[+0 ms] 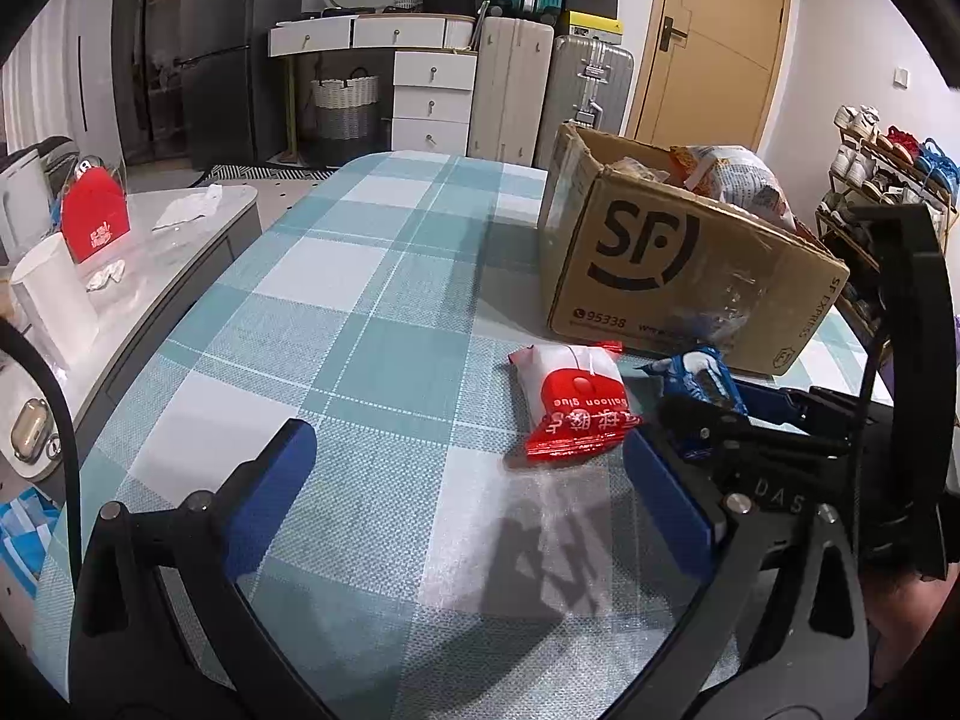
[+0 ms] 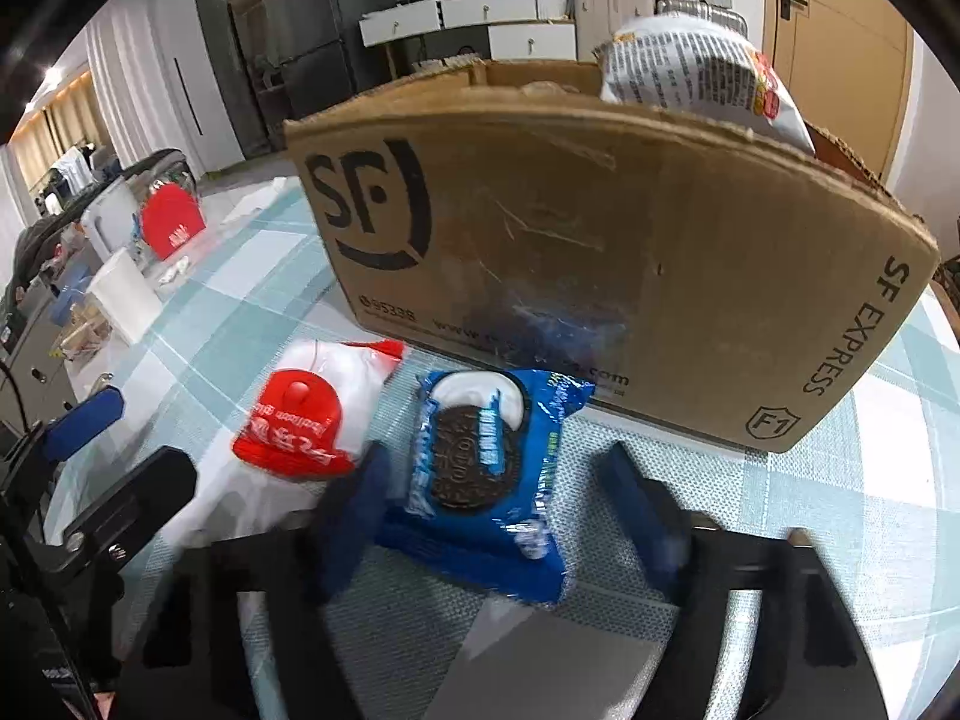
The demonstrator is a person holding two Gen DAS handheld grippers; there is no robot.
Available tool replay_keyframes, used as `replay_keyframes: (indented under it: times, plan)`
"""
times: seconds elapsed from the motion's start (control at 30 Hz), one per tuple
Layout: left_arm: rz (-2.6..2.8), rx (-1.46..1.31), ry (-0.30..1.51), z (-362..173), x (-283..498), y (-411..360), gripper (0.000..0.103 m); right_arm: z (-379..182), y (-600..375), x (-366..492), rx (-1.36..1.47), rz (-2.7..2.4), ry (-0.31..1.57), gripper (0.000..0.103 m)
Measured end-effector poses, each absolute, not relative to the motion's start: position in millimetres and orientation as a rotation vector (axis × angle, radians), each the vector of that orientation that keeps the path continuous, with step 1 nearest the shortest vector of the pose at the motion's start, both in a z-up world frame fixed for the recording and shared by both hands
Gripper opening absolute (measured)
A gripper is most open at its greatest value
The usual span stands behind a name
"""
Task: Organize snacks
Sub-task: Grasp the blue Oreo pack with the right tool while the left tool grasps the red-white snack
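A blue Oreo packet [image 2: 489, 474] lies on the checked tablecloth between the open fingers of my right gripper [image 2: 501, 486], just in front of the SF cardboard box [image 2: 600, 252]. The fingers are blurred; I cannot tell if they touch the packet. A red-and-white snack packet [image 2: 312, 420] lies to its left. In the left wrist view that red-and-white packet [image 1: 573, 405] lies ahead and right of my open, empty left gripper [image 1: 462, 462], with the Oreo packet [image 1: 699, 375] and the box [image 1: 690, 270] beyond. A snack bag [image 2: 696, 72] sticks out of the box.
The table [image 1: 336, 276] has a teal checked cloth. A grey side table [image 1: 174, 234] to the left holds a red box [image 1: 96, 216] and a white container [image 1: 54, 300]. Suitcases, drawers and a shoe rack [image 1: 888, 180] stand beyond.
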State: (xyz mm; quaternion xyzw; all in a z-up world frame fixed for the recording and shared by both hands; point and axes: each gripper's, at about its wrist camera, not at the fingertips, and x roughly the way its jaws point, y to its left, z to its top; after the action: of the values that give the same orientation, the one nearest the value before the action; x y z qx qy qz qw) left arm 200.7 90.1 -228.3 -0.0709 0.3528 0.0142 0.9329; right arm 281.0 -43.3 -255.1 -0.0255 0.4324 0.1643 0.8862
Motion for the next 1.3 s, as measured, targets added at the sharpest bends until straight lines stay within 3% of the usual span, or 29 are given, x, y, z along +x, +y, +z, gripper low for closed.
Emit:
replay_keyframes:
  times: [0.13, 0.73, 1.3]
  plan:
    - [0.031, -0.153, 0.72, -228, 200, 93, 0.102, -254, -48, 281, -0.029, 0.344, 0.899, 0.046]
    - [0.016, -0.168, 0.739, -231, 202, 94, 0.102, -233, -146, 226, 0.182, 0.403, 0.79, 0.046]
    - [-0.023, -0.122, 0.869, -241, 242, 75, 0.102, -225, -186, 214, 0.35, 0.445, 0.686, 0.046]
